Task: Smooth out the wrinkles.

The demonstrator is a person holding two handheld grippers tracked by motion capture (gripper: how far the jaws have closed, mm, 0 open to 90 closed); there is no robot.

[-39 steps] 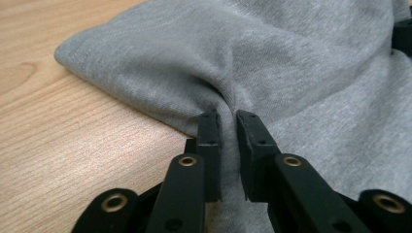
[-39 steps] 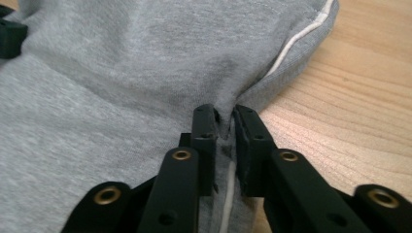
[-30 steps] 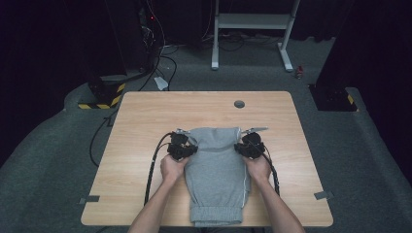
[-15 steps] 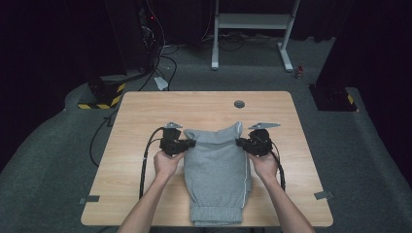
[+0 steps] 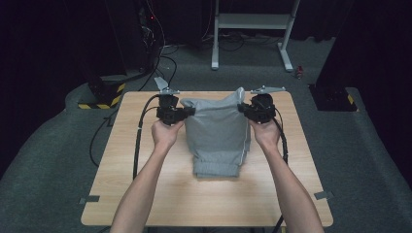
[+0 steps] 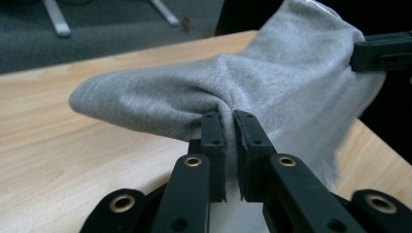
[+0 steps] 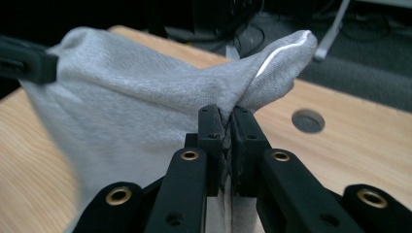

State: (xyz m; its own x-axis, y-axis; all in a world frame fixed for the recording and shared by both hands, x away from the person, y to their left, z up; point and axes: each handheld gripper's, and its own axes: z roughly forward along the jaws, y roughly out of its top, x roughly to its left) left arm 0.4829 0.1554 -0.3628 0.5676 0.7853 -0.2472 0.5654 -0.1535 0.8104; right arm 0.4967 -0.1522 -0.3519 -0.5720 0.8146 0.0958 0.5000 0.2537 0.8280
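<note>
Fingers of the left gripper (image 6: 229,145) and right gripper (image 7: 227,145) pinched nearly shut on opposite edges of grey sweatpants (image 5: 218,131), likely for folding: cloth stretched taut between the fingers, raised at the far end, cuffs trailing nearer the person. Below the fingers, a pale wooden surface (image 5: 145,194); beyond, dark carpet, cables, a white stand (image 5: 252,29).

The high view looks forward and down on the desk (image 5: 145,194) from above the person's side. Each gripper view rides on its hand-held gripper, very near, facing along the jaws level across the desk. All three views share the grey trousers (image 5: 218,131) (image 6: 272,82) (image 7: 126,97).
</note>
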